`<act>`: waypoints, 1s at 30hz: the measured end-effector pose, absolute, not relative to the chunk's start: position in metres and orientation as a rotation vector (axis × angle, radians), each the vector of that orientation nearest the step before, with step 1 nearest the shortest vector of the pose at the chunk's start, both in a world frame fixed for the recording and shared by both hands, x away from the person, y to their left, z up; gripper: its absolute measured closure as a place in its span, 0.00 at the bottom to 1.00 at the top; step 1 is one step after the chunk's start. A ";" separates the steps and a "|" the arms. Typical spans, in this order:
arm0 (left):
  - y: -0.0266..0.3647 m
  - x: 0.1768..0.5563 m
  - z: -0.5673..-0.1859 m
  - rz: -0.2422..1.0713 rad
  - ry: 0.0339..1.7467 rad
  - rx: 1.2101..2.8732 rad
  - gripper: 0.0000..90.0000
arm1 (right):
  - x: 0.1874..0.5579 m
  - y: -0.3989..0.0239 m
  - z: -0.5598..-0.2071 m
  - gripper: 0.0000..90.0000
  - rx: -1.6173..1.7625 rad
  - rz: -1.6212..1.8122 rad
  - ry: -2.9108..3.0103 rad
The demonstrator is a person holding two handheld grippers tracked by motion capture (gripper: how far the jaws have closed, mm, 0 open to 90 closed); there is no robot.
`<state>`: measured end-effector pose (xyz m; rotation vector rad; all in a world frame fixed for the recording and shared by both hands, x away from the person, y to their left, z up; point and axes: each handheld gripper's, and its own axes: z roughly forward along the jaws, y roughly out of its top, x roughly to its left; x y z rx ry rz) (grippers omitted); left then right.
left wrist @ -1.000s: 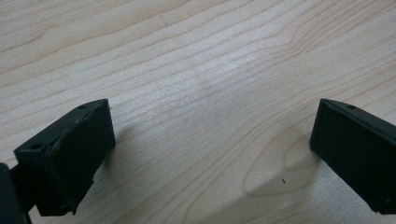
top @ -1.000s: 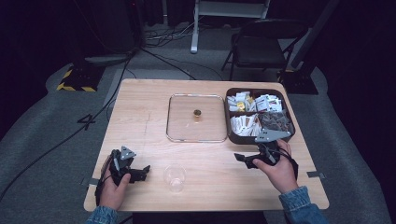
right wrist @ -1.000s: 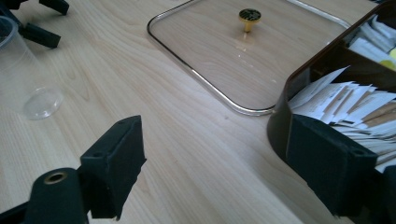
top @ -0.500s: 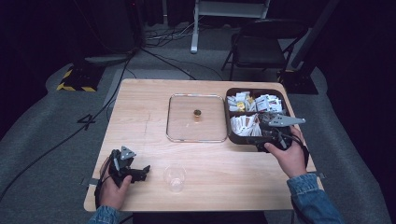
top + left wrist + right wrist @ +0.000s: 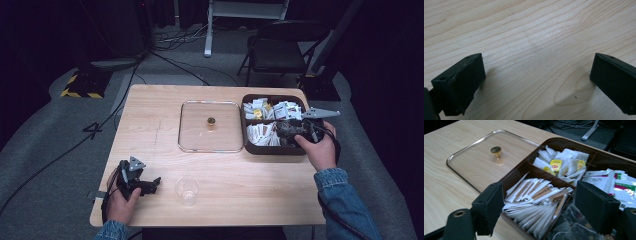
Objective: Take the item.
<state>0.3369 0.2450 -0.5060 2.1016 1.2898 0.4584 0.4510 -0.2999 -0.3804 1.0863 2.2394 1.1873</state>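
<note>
Flanking box point(image 5: 274, 149): glass lid point(image 5: 210, 145), cup point(image 5: 187, 190).

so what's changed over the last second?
The right gripper moved from the table's near edge up over the brown box, above the paper sticks; its fingers have just been closing slightly, nothing between them. Left gripper, cup and glass lid stayed put.

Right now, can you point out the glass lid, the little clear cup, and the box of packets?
glass lid point(image 5: 200, 135), high view, on the flat pane left of its brass knob.
clear cup point(image 5: 187, 189), high view, on its rim.
box of packets point(image 5: 517, 171), right gripper view, on its brown near wall.
</note>
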 end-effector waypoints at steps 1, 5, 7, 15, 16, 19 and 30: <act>0.245 0.337 -0.506 0.453 1.289 2.104 0.00 | 0.453 -0.302 -0.380 0.26 1.090 1.188 2.237; 0.245 0.337 -0.506 0.454 1.290 2.103 0.00 | 0.466 -0.313 -0.380 0.24 1.097 1.200 2.216; 0.245 0.337 -0.506 0.454 1.290 2.103 0.00 | 0.470 -0.316 -0.381 0.24 1.114 1.191 2.201; 0.245 0.337 -0.506 0.455 1.288 2.105 0.00 | 0.488 -0.331 -0.389 0.32 1.142 1.116 2.206; 0.245 0.337 -0.506 0.455 1.288 2.105 0.00 | 0.491 -0.334 -0.392 0.32 1.152 1.108 2.204; 0.245 0.338 -0.506 0.455 1.286 2.105 0.00 | 0.495 -0.337 -0.397 0.36 1.141 1.078 2.222; 0.245 0.338 -0.506 0.455 1.286 2.105 0.00 | 0.501 -0.349 -0.425 0.43 1.238 1.031 2.237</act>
